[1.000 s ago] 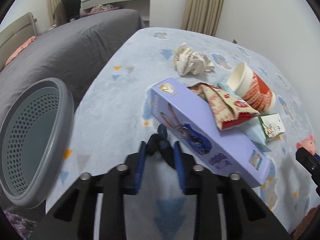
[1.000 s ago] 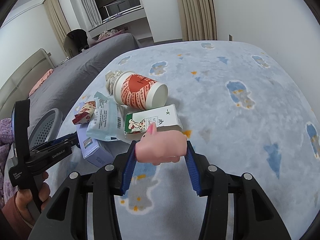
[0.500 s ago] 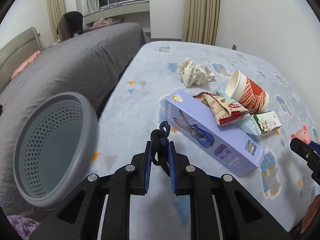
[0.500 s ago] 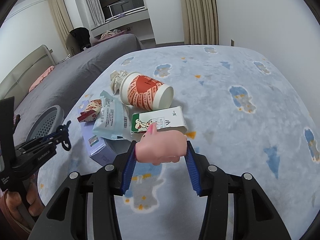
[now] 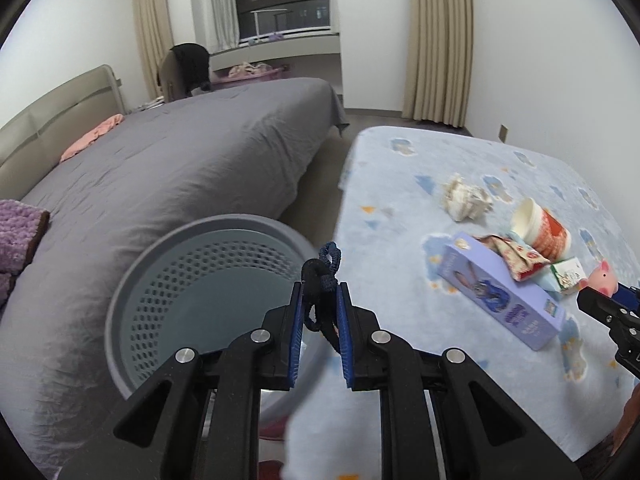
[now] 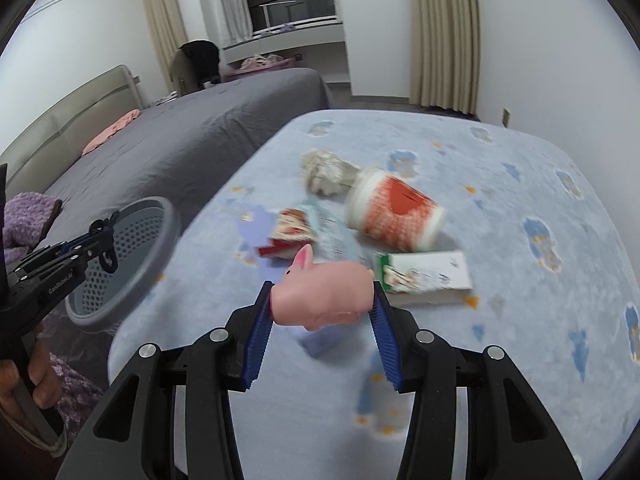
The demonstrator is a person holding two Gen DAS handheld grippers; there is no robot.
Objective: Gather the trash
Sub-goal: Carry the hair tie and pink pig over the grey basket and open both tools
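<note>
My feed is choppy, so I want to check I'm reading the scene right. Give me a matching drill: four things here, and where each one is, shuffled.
Things:
1. pink pig toy
2. dark hair tie
3. red paper cup
4. grey basket

Places:
A. lying on its side on the blue blanket
B. clamped in the left tongs
C. beside the grey bed
D. clamped in the right tongs

Pairs: 1-D, 2-B, 3-A, 4-C

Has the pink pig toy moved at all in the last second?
Yes. The pink pig toy, clamped in the right tongs, has lifted off the blue blanket and swung left from beside the milk carton, toward the grey basket.
</note>
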